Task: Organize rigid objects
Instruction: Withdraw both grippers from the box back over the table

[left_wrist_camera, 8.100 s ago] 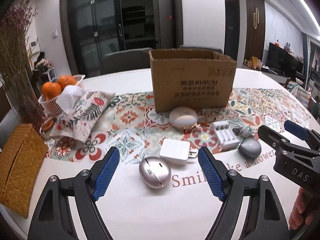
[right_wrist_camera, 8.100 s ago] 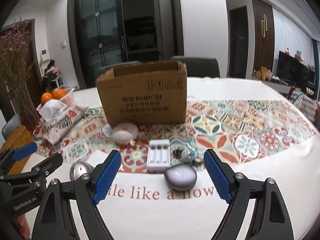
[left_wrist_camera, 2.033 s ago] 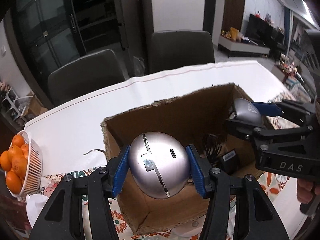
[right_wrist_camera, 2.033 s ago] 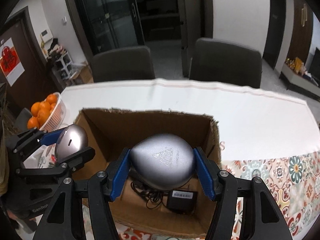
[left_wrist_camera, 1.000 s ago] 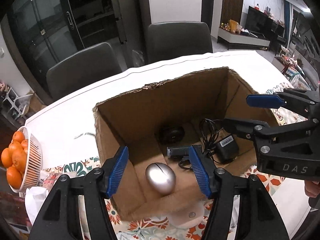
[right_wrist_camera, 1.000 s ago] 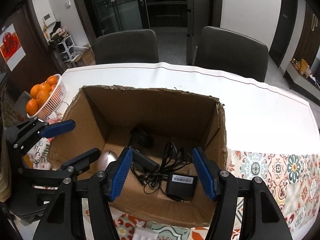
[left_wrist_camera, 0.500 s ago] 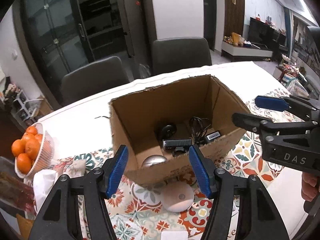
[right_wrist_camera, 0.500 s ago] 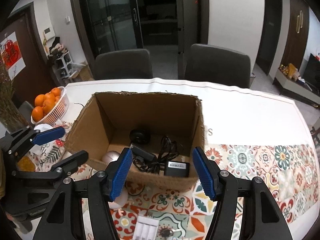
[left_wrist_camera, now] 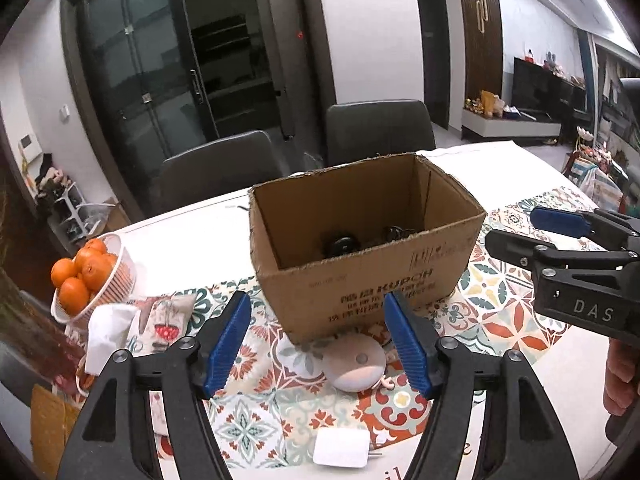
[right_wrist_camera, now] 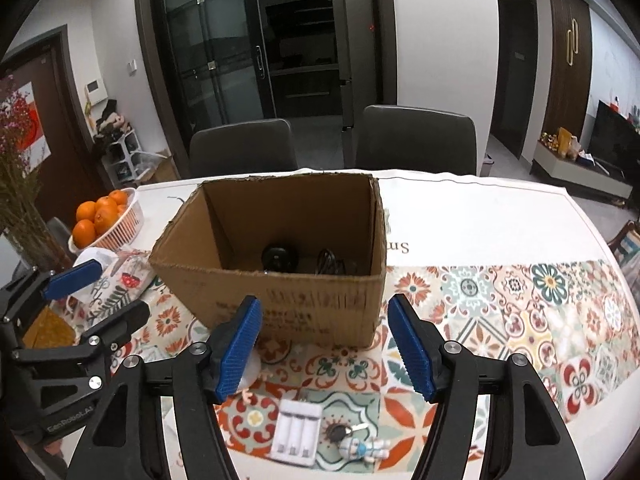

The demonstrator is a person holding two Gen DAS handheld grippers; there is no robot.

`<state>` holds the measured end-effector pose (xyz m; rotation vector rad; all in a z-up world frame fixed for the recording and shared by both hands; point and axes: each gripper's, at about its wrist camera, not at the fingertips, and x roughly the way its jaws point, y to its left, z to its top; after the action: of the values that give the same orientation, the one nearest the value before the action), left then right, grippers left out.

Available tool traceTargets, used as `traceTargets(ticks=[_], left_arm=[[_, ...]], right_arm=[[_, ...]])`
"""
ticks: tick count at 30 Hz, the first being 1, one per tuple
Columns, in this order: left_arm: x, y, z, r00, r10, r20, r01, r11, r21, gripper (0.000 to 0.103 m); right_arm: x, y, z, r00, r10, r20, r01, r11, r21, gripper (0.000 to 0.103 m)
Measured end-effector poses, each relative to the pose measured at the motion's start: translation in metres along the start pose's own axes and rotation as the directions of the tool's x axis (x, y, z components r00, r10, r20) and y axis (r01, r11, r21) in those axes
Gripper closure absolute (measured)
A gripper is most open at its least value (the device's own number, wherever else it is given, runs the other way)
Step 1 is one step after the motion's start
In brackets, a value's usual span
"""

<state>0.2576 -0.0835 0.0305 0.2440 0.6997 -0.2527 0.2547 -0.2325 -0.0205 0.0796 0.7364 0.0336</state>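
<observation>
Both egg-shaped cases are now lying in the cardboard box [left_wrist_camera: 360, 248]; the left tool [left_wrist_camera: 316, 344] and right tool [right_wrist_camera: 324, 346] are backing away, empty jaws opening.

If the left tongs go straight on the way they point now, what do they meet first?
Probably the round white gadget on the cloth before the box; the left tongs are opening, empty. Depth is unclear.

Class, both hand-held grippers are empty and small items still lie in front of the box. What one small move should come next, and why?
Probably lower the left hand-held gripper, its jaws opening with nothing between them, over the round white device. That device lies on the cloth just in front of the box, nearest those jaws. The right hand-held gripper could likewise go for the battery charger.
</observation>
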Motion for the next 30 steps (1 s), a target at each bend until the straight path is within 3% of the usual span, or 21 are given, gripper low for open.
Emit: traceTargets(ticks=[7, 10, 18, 30], left_arm=[[-0.019, 0.001, -0.027, 0.999, 0.023, 0.039, -0.022, 0.999, -0.023, 0.024], [-0.024, 0.001, -0.039, 0.999, 0.022, 0.040, -0.020, 0.999, -0.038, 0.021], [-0.028, -0.001, -0.066, 0.999, 0.028, 0.038, -0.026, 0.998, -0.058, 0.014], [-0.023, -0.006, -0.101, 0.999, 0.039, -0.004, -0.039, 0.998, -0.044, 0.013]], right_arm=[[-0.018, 0.008, -0.024, 0.997, -0.047, 0.059, 0.048, 0.999, -0.009, 0.028], [-0.026, 0.008, -0.035, 0.993, -0.069, 0.095, 0.068, 0.998, 0.013, 0.018], [-0.034, 0.008, -0.061, 0.986, -0.100, 0.130, 0.094, 0.994, 0.048, 0.015], [-0.035, 0.013, -0.094, 0.980, -0.145, 0.135, 0.143, 0.989, 0.028, 0.015]])
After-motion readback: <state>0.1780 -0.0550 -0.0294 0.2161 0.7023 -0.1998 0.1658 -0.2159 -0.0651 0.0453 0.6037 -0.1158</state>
